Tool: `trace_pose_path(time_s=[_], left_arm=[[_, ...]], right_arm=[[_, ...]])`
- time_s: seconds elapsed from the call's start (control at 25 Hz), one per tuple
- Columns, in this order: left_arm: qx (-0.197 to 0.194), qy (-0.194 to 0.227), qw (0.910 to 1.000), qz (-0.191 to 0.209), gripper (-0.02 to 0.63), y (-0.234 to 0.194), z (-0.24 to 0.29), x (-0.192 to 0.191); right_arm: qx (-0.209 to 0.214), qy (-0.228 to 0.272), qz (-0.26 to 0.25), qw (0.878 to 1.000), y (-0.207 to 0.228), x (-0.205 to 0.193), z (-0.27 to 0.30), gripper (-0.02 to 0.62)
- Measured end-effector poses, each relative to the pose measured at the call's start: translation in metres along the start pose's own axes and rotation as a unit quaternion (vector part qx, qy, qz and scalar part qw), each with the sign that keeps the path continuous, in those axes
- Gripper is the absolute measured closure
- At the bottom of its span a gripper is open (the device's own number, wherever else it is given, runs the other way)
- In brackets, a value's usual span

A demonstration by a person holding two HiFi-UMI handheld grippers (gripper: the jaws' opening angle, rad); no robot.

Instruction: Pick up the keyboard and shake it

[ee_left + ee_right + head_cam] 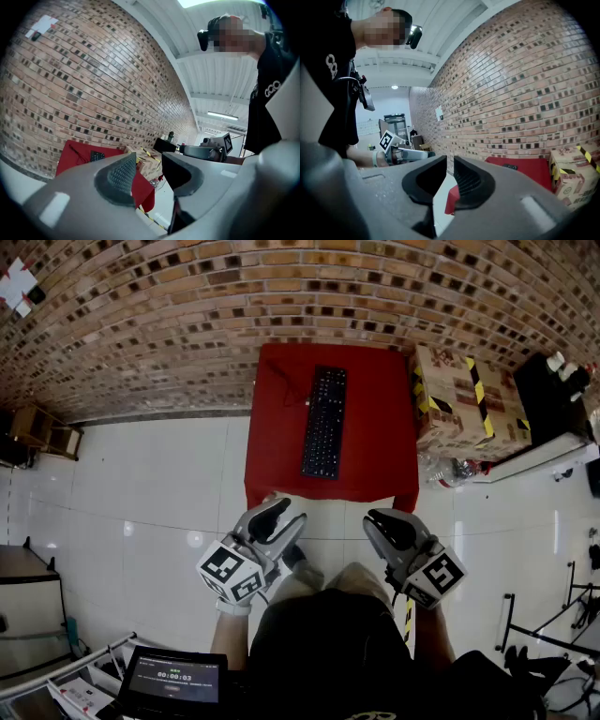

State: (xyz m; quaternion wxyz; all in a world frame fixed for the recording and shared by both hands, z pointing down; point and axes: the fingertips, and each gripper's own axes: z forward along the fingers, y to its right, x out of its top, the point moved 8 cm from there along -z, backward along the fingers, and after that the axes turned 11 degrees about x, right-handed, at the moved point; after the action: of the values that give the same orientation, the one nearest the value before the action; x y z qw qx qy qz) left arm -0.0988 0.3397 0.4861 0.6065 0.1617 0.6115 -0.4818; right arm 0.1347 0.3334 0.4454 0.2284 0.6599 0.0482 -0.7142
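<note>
Zero progress: left tongs (277, 512) spread and empty, right tongs (380, 518) pressed together. Keyboard (324, 423) lay untouched on the red bench (375, 427), well ahead of both. Reach, grasp, lift, shake were all left to do.

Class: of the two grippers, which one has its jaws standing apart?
The left gripper: a clear gap shows between its jaws, with nothing held in it. The right gripper has its jaws all but together.
</note>
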Motion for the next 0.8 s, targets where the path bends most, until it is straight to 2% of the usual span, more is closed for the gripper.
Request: trace_pose_path(time_s=[0.28,0.48,0.6,0.72,0.8], left_arm=[[0.011,-0.053,0.9976,-0.043,0.413,-0.067,0.055,-0.018],[0.011,-0.105,0.9898,-0.096,0.379,-0.109,0.112,-0.042],[-0.003,-0.174,0.9753,-0.135,0.351,-0.141,0.152,-0.070],[-0.010,-0.250,0.9537,-0.167,0.351,-0.170,0.193,-0.096],[-0.008,-0.307,0.9336,-0.185,0.337,-0.191,0.214,-0.122]], right_arm=[[-0.010,-0.023,0.030,0.999,0.058,-0.010,0.021,0.559],[-0.004,-0.045,0.056,0.997,0.122,-0.027,0.037,0.560],[0.022,-0.058,0.063,0.996,0.165,-0.026,0.058,0.560],[0.045,-0.076,0.076,0.993,0.215,-0.034,0.073,0.560],[0.055,-0.089,0.085,0.991,0.247,-0.039,0.079,0.560]])
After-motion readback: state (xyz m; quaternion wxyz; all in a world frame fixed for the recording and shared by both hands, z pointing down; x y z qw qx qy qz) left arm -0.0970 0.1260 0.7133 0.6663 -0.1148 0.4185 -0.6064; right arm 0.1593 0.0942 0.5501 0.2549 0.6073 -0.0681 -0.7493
